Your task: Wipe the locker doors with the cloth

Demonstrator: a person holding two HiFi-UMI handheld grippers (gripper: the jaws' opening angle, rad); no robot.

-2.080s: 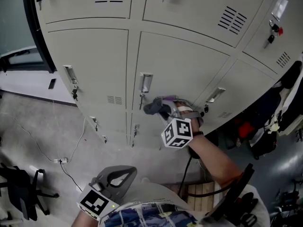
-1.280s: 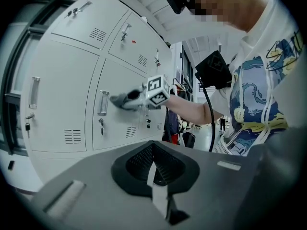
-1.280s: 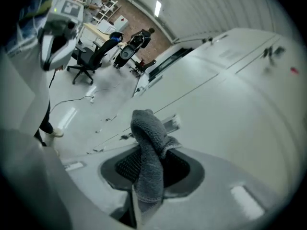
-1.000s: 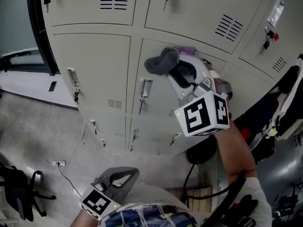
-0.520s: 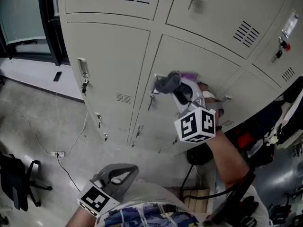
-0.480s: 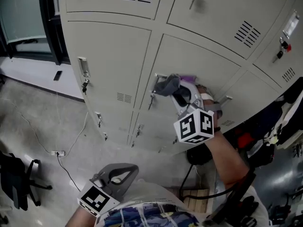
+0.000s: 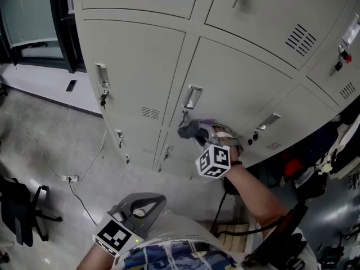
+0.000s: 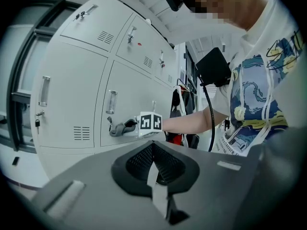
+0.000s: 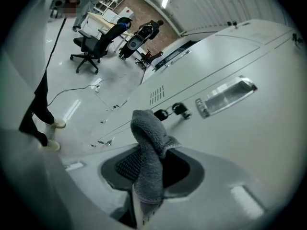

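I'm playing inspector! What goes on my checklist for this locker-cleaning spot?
Surface: grey locker doors, all shut.
Job's things: grey cloth, bunched up, just below the middle door's handle.
Clutter: keys hanging from a lock.
Grippers: right gripper jaws shut on the cloth; left gripper jaws together, empty, held low.
Cables: thin cable running to a power strip on the floor; black cable under the right arm.
Surroundings: black chair at left, hanging bags at right.

grey concrete floor (image 7: 53, 131); black office chair (image 7: 21, 212) at left; power strip (image 7: 70, 178) on floor; dark-framed window (image 7: 28, 16).
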